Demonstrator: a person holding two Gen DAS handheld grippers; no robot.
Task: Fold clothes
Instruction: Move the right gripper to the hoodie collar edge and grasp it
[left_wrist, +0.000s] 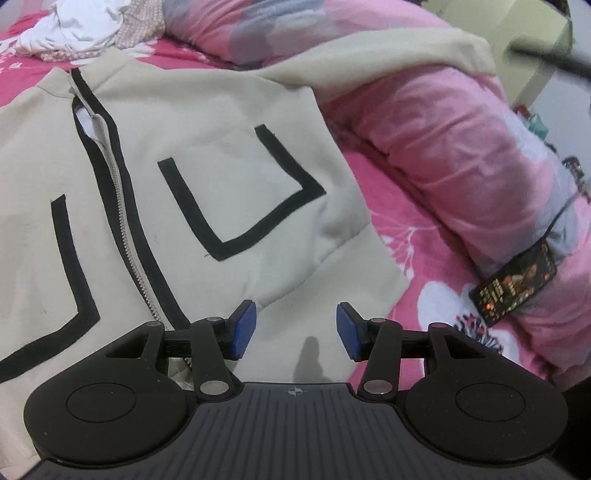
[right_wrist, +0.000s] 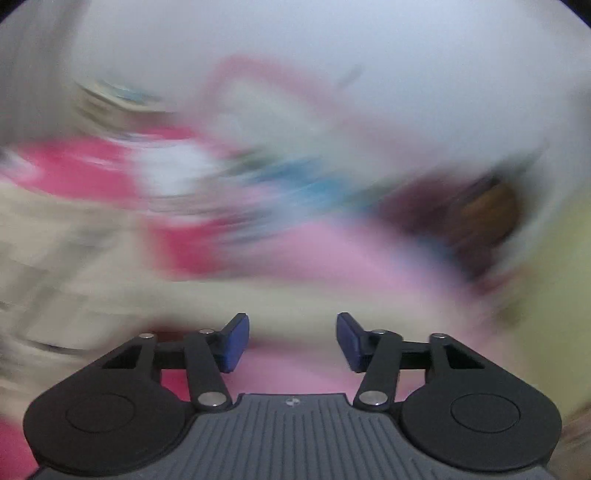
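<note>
Lying front-up on pink floral bedsheet (left_wrist: 417, 236): beige zip jacket (left_wrist: 207, 155) w/ black trim, filling left + centre of left wrist view. Zipper (left_wrist: 123, 221) running diagonally from collar at top left down toward bottom centre, closed along most of visible length, slightly gaping near collar. Black U-shaped pocket outline (left_wrist: 240, 192) on chest panel right of zip; part of a matching outline at far left. One sleeve (left_wrist: 388, 55) stretching up + right, draped over rolled pink quilt (left_wrist: 461, 147). Dark printed tag (left_wrist: 515, 284) hanging at quilt's near end. Heap of white + pinkish clothes (left_wrist: 85, 29) at top left, beyond collar, apart from jacket.

Left gripper (left_wrist: 295, 330) hovering over jacket's lower hem edge, blue pads (left_wrist: 243, 328) apart, nothing between them; fabric below, not pinched. Small dark shadow on cloth just beneath gap.

Right wrist view heavily motion-blurred: only smears of pink, beige, white + blue. Right gripper (right_wrist: 292, 341) sharp in foreground, pads (right_wrist: 236, 341) apart w/ clear gap, nothing held. Beige blur at left prob. jacket, pink below gripper prob. bedding; cannot tell exact position over them.
</note>
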